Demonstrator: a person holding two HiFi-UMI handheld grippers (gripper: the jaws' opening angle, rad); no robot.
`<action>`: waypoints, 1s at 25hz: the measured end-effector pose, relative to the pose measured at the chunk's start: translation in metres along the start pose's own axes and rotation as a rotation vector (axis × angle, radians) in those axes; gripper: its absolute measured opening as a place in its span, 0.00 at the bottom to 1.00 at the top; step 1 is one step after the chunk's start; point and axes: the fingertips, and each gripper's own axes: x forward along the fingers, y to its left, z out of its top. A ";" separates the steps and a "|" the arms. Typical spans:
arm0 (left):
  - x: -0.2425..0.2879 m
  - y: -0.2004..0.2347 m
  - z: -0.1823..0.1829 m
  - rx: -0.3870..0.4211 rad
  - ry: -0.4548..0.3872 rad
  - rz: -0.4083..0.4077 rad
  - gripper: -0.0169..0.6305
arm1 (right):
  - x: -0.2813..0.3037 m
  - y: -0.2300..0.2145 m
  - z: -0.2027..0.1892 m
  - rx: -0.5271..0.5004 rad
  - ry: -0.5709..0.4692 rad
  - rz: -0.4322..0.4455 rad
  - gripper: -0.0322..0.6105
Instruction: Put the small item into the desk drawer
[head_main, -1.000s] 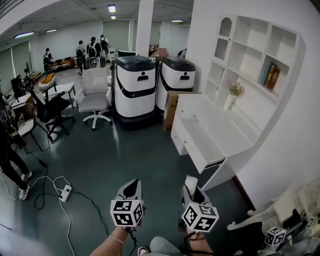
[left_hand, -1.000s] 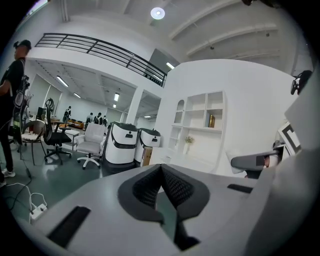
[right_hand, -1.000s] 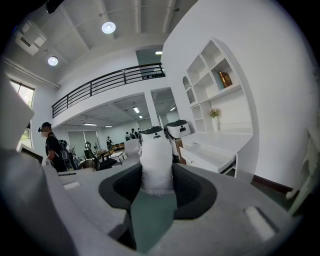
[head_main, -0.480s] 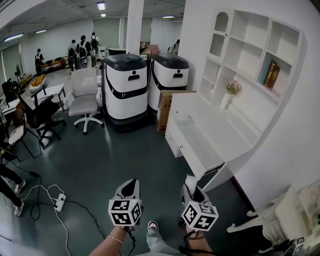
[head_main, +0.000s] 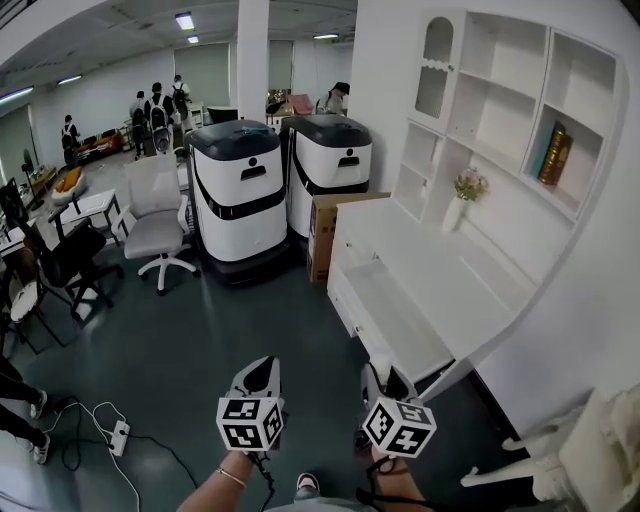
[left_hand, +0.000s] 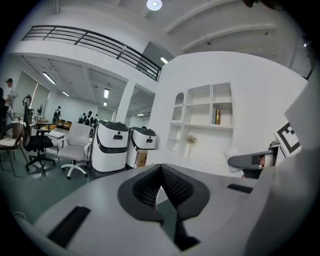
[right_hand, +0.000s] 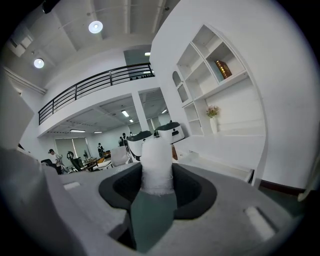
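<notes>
A white desk (head_main: 480, 290) stands against the right wall, and its drawer (head_main: 395, 318) is pulled open toward the floor. Both grippers hang low over the dark floor, short of the desk. My right gripper (head_main: 379, 373) is shut on a small white wrapped item (right_hand: 157, 161), which sticks up between its dark pads (right_hand: 192, 187). In the right gripper view the desk (right_hand: 225, 150) lies ahead to the right. My left gripper (head_main: 262, 374) is beside it, its jaws (left_hand: 161, 176) closed with nothing between them.
Two white and black machines (head_main: 238, 185) (head_main: 330, 160) and a cardboard box (head_main: 322, 228) stand left of the desk. An office chair (head_main: 155, 215), a power strip with cables (head_main: 118, 437) and a white chair (head_main: 590, 460) are around. Shelves hold a vase (head_main: 461, 205) and a book (head_main: 553, 152).
The view has shifted toward the desk, which now sits closer and more central. Both grippers keep the same pose and the same hold.
</notes>
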 end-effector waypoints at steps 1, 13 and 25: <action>0.014 0.000 0.003 0.003 0.001 -0.003 0.02 | 0.010 -0.007 0.004 0.002 0.002 -0.005 0.33; 0.130 0.009 0.013 -0.011 0.053 -0.050 0.02 | 0.102 -0.052 0.026 0.004 0.050 -0.056 0.33; 0.260 0.021 0.037 0.027 0.083 -0.209 0.02 | 0.191 -0.085 0.054 0.046 0.018 -0.199 0.33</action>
